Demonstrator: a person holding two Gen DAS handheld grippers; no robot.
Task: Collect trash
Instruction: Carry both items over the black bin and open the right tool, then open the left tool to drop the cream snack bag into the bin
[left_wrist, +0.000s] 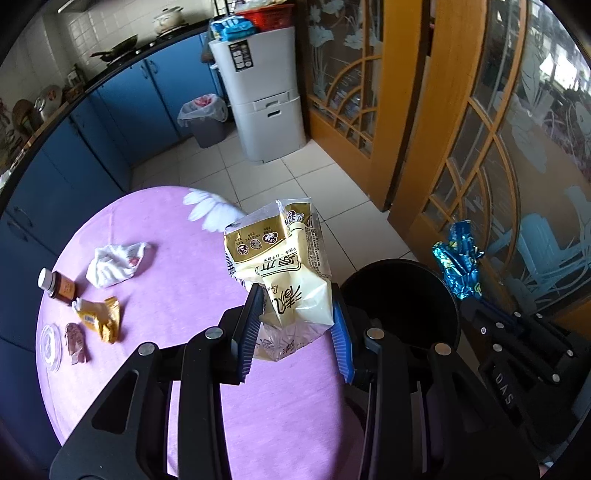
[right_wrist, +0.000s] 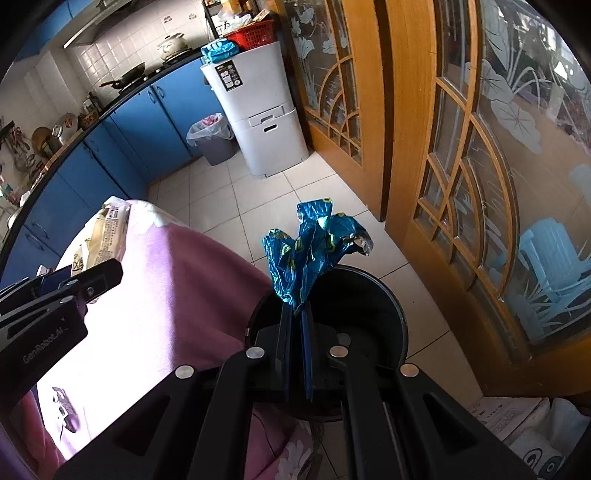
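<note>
My left gripper (left_wrist: 297, 299) is shut on a cream and gold snack bag (left_wrist: 280, 266), held above the right edge of the pink table (left_wrist: 166, 258). My right gripper (right_wrist: 297, 310) is shut on a crumpled blue foil wrapper (right_wrist: 314, 243), which hangs over the black bin (right_wrist: 369, 295) on the floor. From the left wrist view the same blue foil wrapper (left_wrist: 460, 262) shows above the far rim of the black bin (left_wrist: 402, 295). On the table's left lie a crumpled white tissue (left_wrist: 114, 262), a yellow wrapper (left_wrist: 101, 317), a small brown wrapper (left_wrist: 75, 343) and a clear lid (left_wrist: 50, 347).
A brown bottle with a white cap (left_wrist: 57, 286) stands by the wrappers. Blue cabinets (left_wrist: 122, 110) run along the left. A grey lined waste bin (left_wrist: 205, 118) and a white tall cabinet (left_wrist: 262, 92) stand at the back. Wooden glass doors (left_wrist: 480, 147) close off the right.
</note>
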